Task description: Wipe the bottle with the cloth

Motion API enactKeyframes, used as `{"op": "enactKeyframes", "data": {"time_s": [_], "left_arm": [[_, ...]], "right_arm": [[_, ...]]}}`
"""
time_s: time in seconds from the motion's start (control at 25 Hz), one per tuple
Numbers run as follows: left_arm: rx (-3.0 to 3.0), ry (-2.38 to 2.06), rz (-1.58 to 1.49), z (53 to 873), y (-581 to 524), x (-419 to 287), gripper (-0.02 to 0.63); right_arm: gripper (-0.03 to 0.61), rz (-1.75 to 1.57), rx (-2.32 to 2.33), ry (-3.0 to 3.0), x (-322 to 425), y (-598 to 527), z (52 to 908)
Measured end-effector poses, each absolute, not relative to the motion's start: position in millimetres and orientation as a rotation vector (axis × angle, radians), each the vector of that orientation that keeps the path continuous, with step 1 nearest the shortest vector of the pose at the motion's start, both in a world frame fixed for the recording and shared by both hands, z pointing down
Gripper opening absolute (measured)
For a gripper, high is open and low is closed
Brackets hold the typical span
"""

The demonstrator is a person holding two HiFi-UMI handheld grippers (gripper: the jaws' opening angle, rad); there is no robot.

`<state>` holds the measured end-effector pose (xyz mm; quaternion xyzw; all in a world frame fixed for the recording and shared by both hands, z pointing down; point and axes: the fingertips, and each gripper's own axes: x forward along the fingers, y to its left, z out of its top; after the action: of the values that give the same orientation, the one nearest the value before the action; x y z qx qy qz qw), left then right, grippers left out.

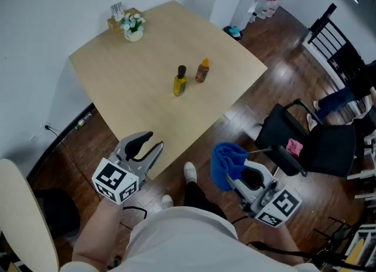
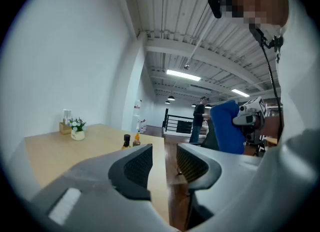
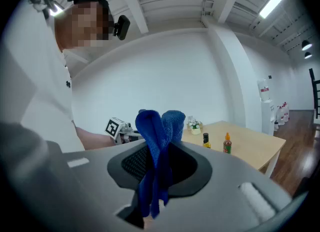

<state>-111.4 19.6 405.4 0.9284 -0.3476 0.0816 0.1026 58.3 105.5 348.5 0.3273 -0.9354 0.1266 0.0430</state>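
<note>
**Cloth pinched in the right gripper, both bottles well ahead on the table**

The right gripper (image 3: pixel 160 152) has its fingers closed tight on a blue cloth (image 3: pixel 158 126). The fabric bunches up in two folds above the fingertips, and a tail of it hangs down behind them. In the head view the cloth covers the fingertips completely.

The left gripper (image 2: pixel 165 154) holds nothing. Its fingers stand slightly apart, and only table edge and floor show through the narrow gap between their ribbed pads.

Both grippers are held short of the near edge of the table (image 1: pixel 117 83), well apart from the bottles. A dark-capped bottle (image 1: pixel 180 81) of yellow liquid and an orange-capped bottle (image 1: pixel 202 71) stand upright just beside each other near the middle of the tabletop. They are far ahead of both sets of fingers.

From the left gripper view, the pair shows just over the tip of the left-hand finger, and the cloth shows beyond the right-hand finger. From the right gripper view, the bottles lie beyond the fingers and off to their right, while the left gripper's marker cube (image 3: pixel 115 126) sits off to their left.

At the table's far corner, farther from the fingers than the bottles, stands a small pot of white flowers (image 1: pixel 133 27)
</note>
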Motion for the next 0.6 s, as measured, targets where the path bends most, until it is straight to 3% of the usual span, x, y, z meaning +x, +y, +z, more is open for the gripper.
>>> {"op": "enactKeyframes", "data": {"time_s": [0.6], "left_arm": [[2.559, -1.282, 0.464, 497.7, -230.5, -43.5, 0.222]], "right_arm": [[0.094, 0.484, 0.887, -2.835, 142.0, -44.0, 369.4]]}}
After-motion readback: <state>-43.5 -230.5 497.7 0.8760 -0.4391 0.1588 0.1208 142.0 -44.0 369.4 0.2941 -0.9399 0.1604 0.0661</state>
